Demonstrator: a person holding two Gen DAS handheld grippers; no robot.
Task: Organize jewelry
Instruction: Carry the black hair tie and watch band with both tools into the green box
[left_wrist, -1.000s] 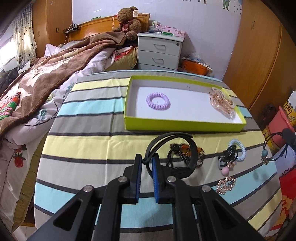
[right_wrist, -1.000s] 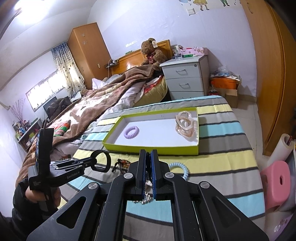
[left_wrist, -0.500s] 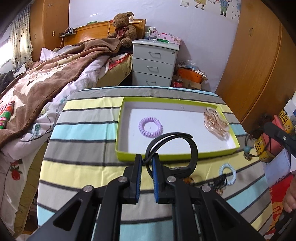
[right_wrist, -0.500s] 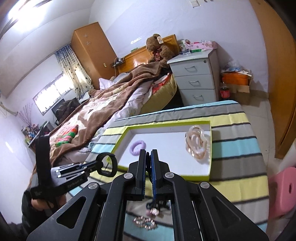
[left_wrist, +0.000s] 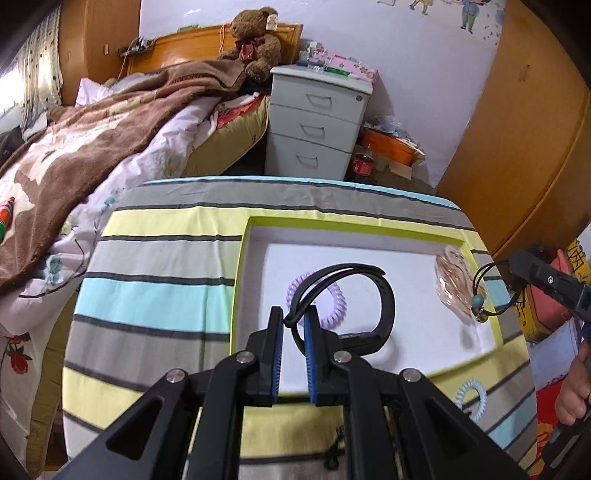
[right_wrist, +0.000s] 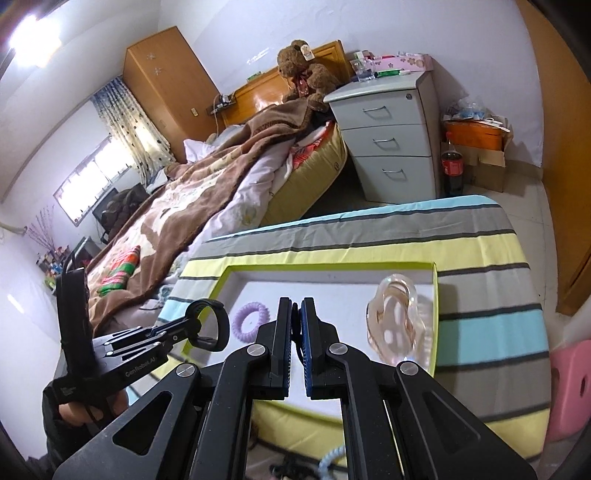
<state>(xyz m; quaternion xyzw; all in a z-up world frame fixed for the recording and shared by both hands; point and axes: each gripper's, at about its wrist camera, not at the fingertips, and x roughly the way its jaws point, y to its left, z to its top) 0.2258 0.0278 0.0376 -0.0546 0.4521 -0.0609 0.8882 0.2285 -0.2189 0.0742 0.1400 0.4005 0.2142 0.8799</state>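
My left gripper (left_wrist: 294, 320) is shut on a black looped band (left_wrist: 384, 295) and holds it above the near left part of the green-rimmed white tray (left_wrist: 238, 280). The band also shows in the right wrist view (right_wrist: 218, 326). In the tray lie a purple spiral hair tie (left_wrist: 332, 306) and a clear pink hair claw (left_wrist: 456, 284). My right gripper (right_wrist: 296, 314) is shut on a black cord hair tie with a blue bead (left_wrist: 478, 301), hanging over the tray's right end beside the claw (right_wrist: 395, 321).
The tray sits on a striped cloth table (left_wrist: 159, 273). A light blue spiral hair tie (left_wrist: 471, 397) and dark jewelry (left_wrist: 334, 452) lie on the cloth in front of the tray. A bed (left_wrist: 92, 147) stands left, a grey drawer unit (left_wrist: 317, 122) behind.
Both grippers have moved forward from the near table edge to over the tray, each carrying its item. The tray looks closer and larger.
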